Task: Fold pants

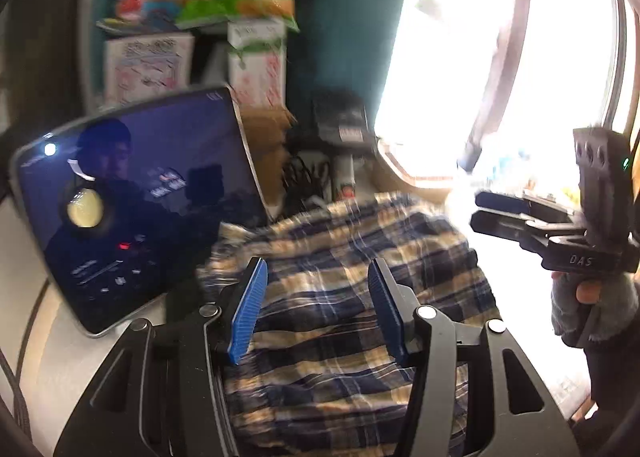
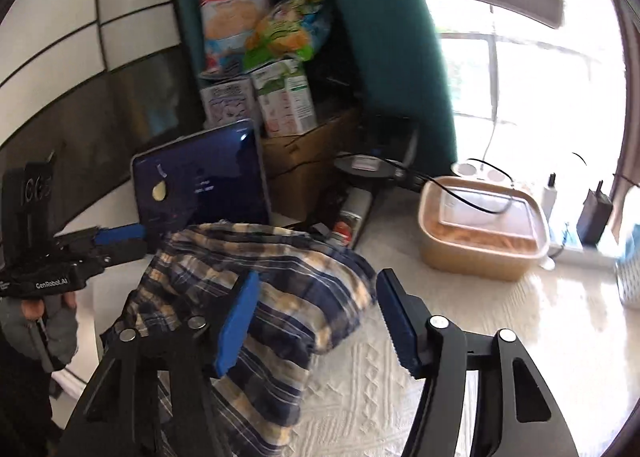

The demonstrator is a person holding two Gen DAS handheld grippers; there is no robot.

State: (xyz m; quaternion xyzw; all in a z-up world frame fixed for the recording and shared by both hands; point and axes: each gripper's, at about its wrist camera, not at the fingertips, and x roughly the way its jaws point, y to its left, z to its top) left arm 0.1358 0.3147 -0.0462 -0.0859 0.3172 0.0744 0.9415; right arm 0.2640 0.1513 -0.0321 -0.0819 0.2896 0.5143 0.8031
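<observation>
Left gripper (image 1: 318, 309): blue-padded fingers spread apart, nothing between the pads; plaid cloth lies beyond and below them. Seen from the right wrist view as a black body with blue fingers at the left edge of the pants, in a grey-gloved hand (image 2: 44, 321).

Right gripper (image 2: 316, 321): blue-padded fingers spread wide, nothing pinched. In the left wrist view it shows side-on to the right of the pants, carried by a grey-gloved hand (image 1: 588, 305); its jaws there look close together, but the side angle and blur leave that view unclear.

Pants (image 2: 260, 297): navy, cream and tan plaid, bunched in a soft heap. The heap rests on a white textured tablecloth (image 2: 440, 337).

Tablet (image 2: 200, 181): dark glossy screen, propped at a tilt, just behind the pants on their left.

Lidded plastic container (image 2: 480, 225): tan, translucent lid, well to the right of the pants; a black cable (image 2: 472, 193) loops over its lid.

Cardboard box (image 2: 312, 153): brown, behind the pants, beside the tablet.

Two printed cartons (image 2: 288, 97): standing on the cardboard box, behind the pants.

Snack bags (image 2: 260, 17): two, one white and orange, one green and orange, stacked on the cartons.

Teal curtain (image 2: 380, 37): hanging behind the pants, next to a bright window (image 2: 520, 69).

Black power adapter (image 2: 596, 213): far right of the pants, past the container.
</observation>
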